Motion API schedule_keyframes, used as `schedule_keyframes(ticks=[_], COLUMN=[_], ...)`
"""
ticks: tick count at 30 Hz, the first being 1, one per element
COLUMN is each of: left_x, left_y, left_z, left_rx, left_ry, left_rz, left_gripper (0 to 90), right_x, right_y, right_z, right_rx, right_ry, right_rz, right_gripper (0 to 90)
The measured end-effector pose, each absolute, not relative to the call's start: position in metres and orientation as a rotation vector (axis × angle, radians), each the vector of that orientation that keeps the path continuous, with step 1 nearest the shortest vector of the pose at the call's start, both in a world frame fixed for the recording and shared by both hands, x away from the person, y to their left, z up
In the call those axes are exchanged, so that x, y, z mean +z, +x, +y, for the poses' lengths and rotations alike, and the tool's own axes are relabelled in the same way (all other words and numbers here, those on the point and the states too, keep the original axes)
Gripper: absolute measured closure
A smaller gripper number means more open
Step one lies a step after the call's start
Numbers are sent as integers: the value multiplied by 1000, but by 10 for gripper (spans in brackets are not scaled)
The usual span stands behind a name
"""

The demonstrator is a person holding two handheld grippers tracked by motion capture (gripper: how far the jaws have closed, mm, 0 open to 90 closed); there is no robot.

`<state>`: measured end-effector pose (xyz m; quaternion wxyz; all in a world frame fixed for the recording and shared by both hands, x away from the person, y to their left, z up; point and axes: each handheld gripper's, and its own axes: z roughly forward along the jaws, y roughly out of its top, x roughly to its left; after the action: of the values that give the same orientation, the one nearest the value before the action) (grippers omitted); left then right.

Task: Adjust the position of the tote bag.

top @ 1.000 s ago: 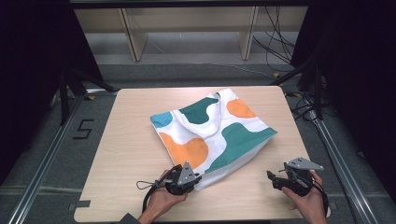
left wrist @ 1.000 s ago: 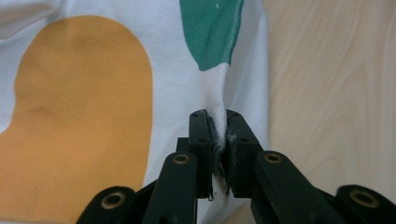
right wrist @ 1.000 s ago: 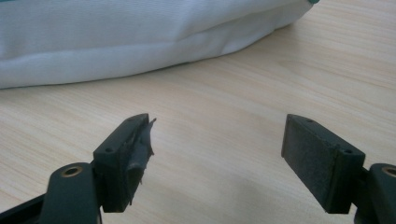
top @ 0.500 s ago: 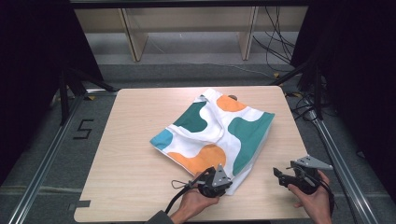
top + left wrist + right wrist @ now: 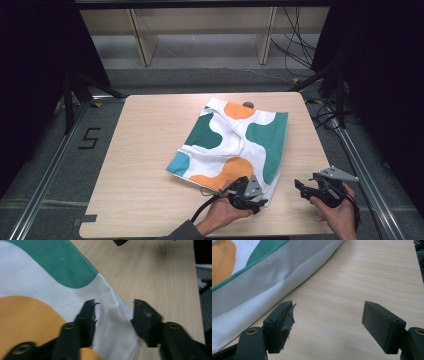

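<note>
A white tote bag (image 5: 235,145) with teal and orange blobs lies flat on the wooden table (image 5: 150,150). My left gripper (image 5: 261,195) sits at the bag's near right corner. In the left gripper view its jaws (image 5: 113,307) have just been opening and stand apart, with the white corner of the bag (image 5: 110,322) loose between them and the pads off the cloth. My right gripper (image 5: 301,187) rests on the table to the right of the bag. It is open (image 5: 328,306) over bare wood, with the bag's edge (image 5: 262,272) to its left.
Bare table stretches left of the bag and along the right edge (image 5: 305,140). A small dark object (image 5: 247,104) peeks out at the bag's far edge. Wooden shelf legs (image 5: 140,40), cables (image 5: 300,45) and metal floor rails (image 5: 45,175) surround the table.
The left gripper dragged the bag's near corner to the right, swinging the bag round, then opened its jaws off the corner. The right gripper stayed in place.
</note>
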<state>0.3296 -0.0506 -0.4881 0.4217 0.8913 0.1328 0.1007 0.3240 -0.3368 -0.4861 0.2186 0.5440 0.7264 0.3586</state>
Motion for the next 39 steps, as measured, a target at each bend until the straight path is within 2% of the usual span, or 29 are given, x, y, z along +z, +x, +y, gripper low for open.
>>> schedule_keyframes(ticks=[3,5,8,14,15,19,22,24,27,29,32,39], left_x=[-472,-463,-454,-457,-459,-467,-476,-480,-484,-485,-488,-493], left_y=[331,336,349,386,391,400,402,402,399,397,392,372], left_z=[-17,7,49,133,147,178,181,180,178,179,179,168], left_rx=[243,236,330,481,472,401,320,260,271,277,236,233], left_ry=[2222,2178,2191,2116,2077,2046,2045,2024,2123,2133,2125,2160], left_rz=[336,413,517,914,1000,1098,1120,1132,1083,1043,1028,961], left_gripper=[345,311,302,307,303,305,318,376,557,669,691,733], right_x=[-489,-488,-487,-488,-488,-488,-488,-489,-488,-488,-487,-476], right_y=[327,326,325,323,324,326,327,327,325,326,325,312], right_z=[-336,-334,-335,-332,-332,-334,-333,-334,-330,-332,-330,-307], right_rx=[997,991,987,1009,1008,987,977,980,981,993,996,1165], right_ry=[1464,1477,1478,1535,1528,1486,1474,1444,1499,1449,1431,1454], right_rz=[2030,2047,2047,2026,2028,2059,2060,2056,2039,2049,2046,2033], right_gripper=[260,259,258,258,258,258,258,258,258,259,268,296])
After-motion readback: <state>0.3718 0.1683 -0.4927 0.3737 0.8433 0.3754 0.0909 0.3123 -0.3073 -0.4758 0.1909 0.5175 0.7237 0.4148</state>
